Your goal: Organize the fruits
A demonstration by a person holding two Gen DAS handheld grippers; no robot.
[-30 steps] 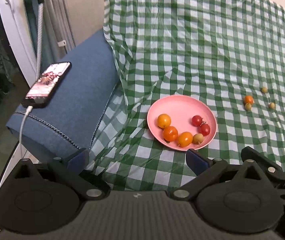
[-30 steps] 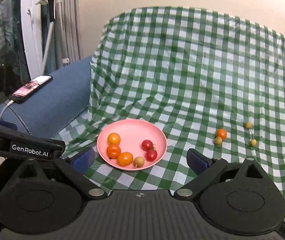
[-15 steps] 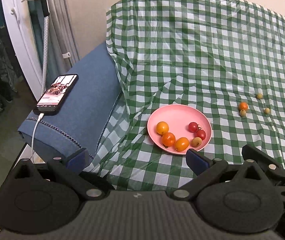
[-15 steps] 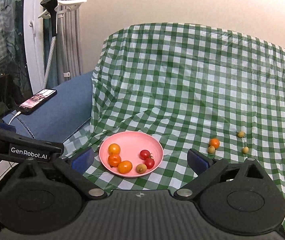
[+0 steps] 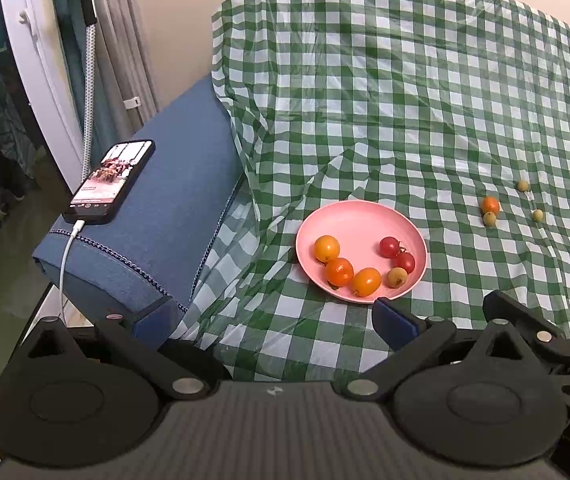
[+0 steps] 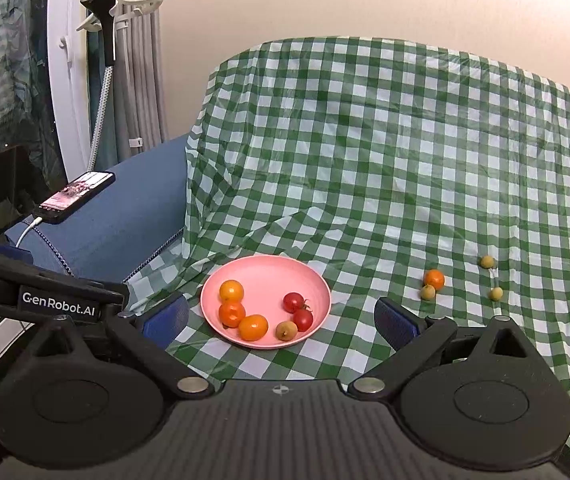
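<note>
- Far left, a black smartphone point(image 5: 111, 178) with a lit screen lies on the blue fabric armrest point(image 5: 157, 216), and a white charging cable point(image 5: 65, 256) hangs from its near end.
- Beside that, the green-and-white checked tablecloth point(image 5: 385, 100) drapes over the seat and up the back, wrinkled near the armrest.
- In the middle, here's the round pink plastic plate point(image 5: 361, 220) sitting on the cloth, holding six small fruits.
- On its left half sit three orange cherry tomatoes point(image 5: 339, 271), close together in a curved row.
- On its right half, two red cherry tomatoes point(image 5: 389, 247) touch each other, with a small yellow-brown fruit point(image 5: 397, 277) just near of them.
- Right of the plate, well apart from it, four loose fruits rest on the cloth: one small orange tomato point(image 5: 490, 204) touching a pale green berry point(image 5: 489, 219), and two more pale green berries point(image 5: 523, 185) further right.
- The left gripper point(image 5: 269, 318) hangs near of the plate, claws spread wide, nothing between them.
- The right gripper point(image 6: 281, 322) likewise hovers spread wide and empty, the plate sitting between its blue-padded fingertips point(image 6: 395, 322) in view.
</note>
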